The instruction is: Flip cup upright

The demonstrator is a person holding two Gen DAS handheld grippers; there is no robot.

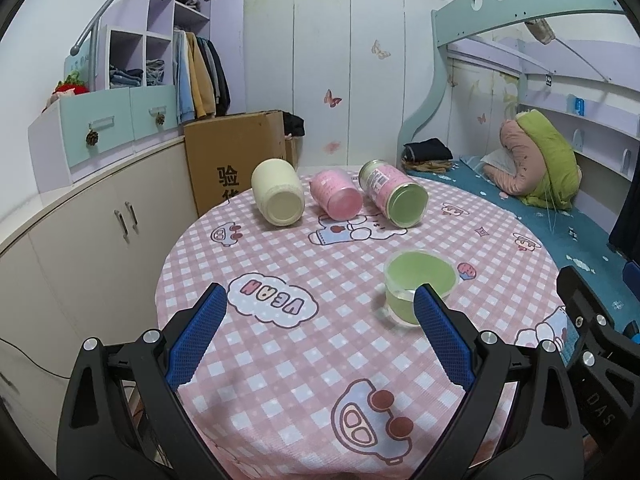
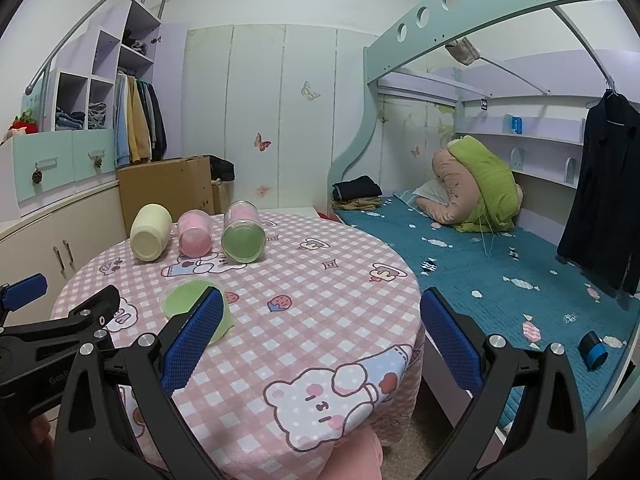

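Observation:
A green cup (image 1: 416, 286) stands on the round pink checked table (image 1: 280, 344) with its flat bottom facing up, mouth down. It also shows in the right wrist view (image 2: 188, 300), partly hidden behind my right gripper's left finger. My left gripper (image 1: 320, 320) is open and empty, low over the near table; its right finger overlaps the cup's near side. My right gripper (image 2: 322, 324) is open and empty over the table's right edge, the cup just left of it. Three cups lie on their sides at the far side: cream (image 1: 278, 198), pink (image 1: 338, 194), green-bottomed (image 1: 394, 194).
A bed with a teal blanket (image 2: 500, 276) lies right of the table. A cardboard box (image 1: 236, 156) and cream cabinets (image 1: 80, 240) stand to the left. A blue-and-black roll (image 2: 594, 350) lies on the bed. The right gripper's body (image 1: 592, 332) shows at the left view's edge.

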